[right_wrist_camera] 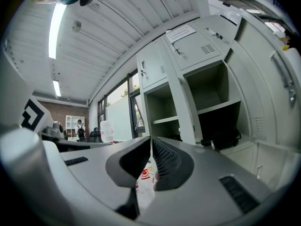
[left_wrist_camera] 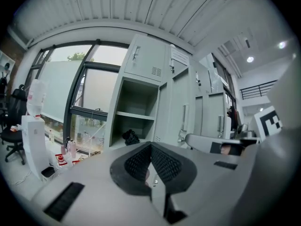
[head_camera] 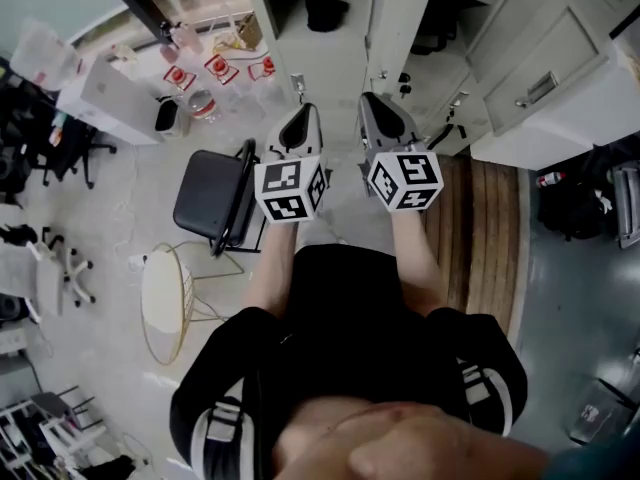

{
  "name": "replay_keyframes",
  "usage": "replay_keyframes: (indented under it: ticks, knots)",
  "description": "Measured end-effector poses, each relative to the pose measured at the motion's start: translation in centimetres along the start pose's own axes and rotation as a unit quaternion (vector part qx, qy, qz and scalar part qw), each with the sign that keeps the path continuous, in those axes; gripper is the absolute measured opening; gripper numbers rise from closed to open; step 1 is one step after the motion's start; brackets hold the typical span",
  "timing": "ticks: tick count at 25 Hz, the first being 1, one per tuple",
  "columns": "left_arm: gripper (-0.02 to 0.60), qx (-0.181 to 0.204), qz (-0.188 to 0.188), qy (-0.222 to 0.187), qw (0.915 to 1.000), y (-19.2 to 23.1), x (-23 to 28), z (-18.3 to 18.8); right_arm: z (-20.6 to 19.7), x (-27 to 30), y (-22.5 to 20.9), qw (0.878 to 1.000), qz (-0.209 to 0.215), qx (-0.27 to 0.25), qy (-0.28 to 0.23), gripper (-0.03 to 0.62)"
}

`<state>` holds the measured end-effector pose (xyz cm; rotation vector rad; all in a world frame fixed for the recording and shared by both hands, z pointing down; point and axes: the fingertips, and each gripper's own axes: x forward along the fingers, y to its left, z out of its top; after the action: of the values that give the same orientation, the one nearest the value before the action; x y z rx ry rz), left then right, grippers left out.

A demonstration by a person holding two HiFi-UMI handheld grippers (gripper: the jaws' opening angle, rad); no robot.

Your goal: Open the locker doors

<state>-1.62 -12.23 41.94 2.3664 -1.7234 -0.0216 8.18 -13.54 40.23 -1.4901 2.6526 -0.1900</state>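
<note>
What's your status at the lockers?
Left gripper, right gripper shut, empty. Some locker doors open, others closed. Chair at left, not blocking.

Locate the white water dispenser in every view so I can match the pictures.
Head view: water dispenser at upper left.
Left gripper view: dispenser at far left, low.
Right gripper view: dispenser left of centre, small and distant.
Shared landmark: the open locker beside the window.

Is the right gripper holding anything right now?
No, the right gripper has its jaws closed together with nothing between them.
</note>
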Motion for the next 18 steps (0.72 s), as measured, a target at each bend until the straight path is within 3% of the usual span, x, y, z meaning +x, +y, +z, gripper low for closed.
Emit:
replay_keyframes:
  ticks: [10,18]
  knots:
    - [0.011,0.0,0.041,-0.026,0.9988,4.6,-0.9,3.6,1.1,3.6,3.1,0.999,0.026,-0.036,0.012,0.029]
    - [0.011,0.008,0.017,-0.05,0.9986,4.8,0.0,9.3,6.2,6.4,4.9,0.996,0.047,-0.078,-0.015,0.029]
